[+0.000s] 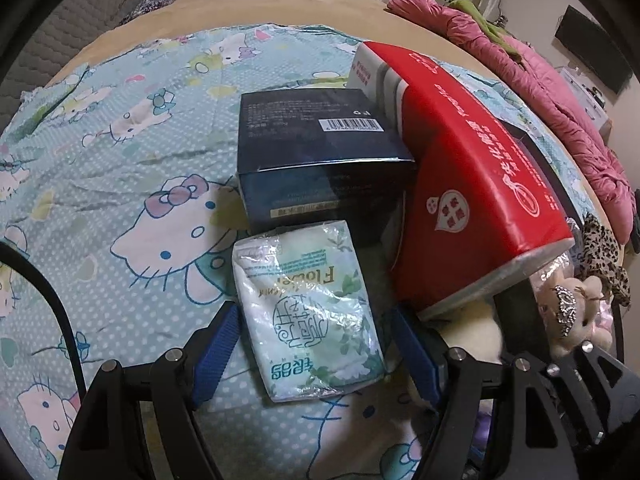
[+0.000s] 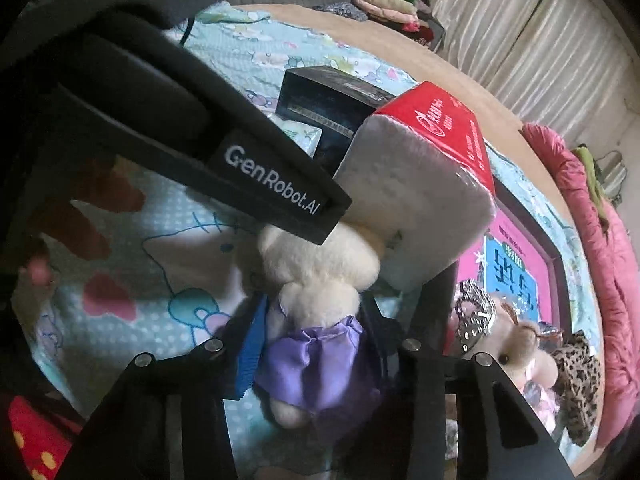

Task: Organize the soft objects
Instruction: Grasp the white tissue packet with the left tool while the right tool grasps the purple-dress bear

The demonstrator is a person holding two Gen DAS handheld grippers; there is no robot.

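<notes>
The left gripper (image 1: 316, 344) stands apart astride the tissue packet (image 1: 308, 312), whose long axis runs straight ahead toward the dark box (image 1: 320, 160). Beside that box, the right gripper (image 2: 312, 340) clamps the plush toy (image 2: 316, 312).

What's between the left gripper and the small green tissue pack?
Nothing visible. The tissue pack lies flat on the bedsheet, already between the open fingers of the left gripper. The dark box sits just beyond it, the red tissue pack to the right.
</notes>
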